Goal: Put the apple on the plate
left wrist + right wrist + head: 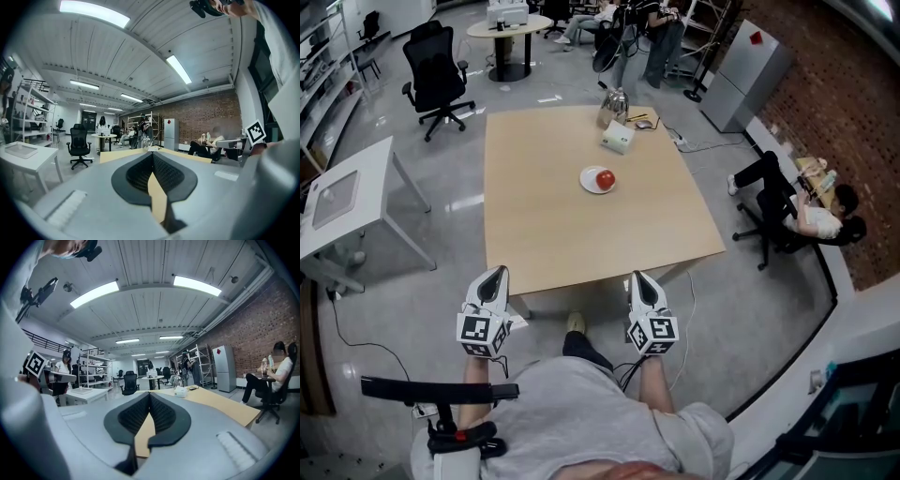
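Round red apple [606, 179] sat on small white plate [587, 182], mid tan wooden table [544, 225], well ahead of both claws. Left claw [495, 275] and right claw [639, 278] were pinched closed, empty, at near table edge. Placement looked done; next move probably only needed claws kept clear.

Right tool [149, 395], jaws together and empty; wooden table [222, 405] with white box [180, 391] ahead.
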Demonstrator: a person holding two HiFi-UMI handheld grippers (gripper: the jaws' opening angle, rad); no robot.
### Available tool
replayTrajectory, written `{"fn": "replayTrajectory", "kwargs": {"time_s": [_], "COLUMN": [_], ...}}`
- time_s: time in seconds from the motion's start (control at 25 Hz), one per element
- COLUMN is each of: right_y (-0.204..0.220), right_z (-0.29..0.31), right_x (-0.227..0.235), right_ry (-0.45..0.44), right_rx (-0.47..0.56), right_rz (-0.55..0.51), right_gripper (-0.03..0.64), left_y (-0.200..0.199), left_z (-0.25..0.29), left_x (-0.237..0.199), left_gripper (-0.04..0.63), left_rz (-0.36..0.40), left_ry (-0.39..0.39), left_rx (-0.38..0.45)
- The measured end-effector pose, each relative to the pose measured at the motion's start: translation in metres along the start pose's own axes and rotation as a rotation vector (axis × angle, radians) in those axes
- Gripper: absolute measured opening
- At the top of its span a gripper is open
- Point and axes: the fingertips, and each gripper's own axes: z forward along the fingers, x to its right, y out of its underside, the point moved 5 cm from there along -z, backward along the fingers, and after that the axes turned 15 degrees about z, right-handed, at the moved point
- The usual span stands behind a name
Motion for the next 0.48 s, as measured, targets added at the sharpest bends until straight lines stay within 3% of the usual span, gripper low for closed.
{"fn": "replayTrajectory", "kwargs": {"time_s": [0.48], "right_y": [-0.0004], "right_z": [0.0015], "right_x": [0.0006], "right_ry": [0.008], "right_rx": [-0.010], "right_rz": [-0.004], "right_gripper": [0.006], "left_y": [0.0009], "left_z": [0.0030], "left_x": [0.0005], "left_gripper": [0.020], "left_rz": [-0.008], "left_ry": [0.007], "left_rx": [-0.006]}}
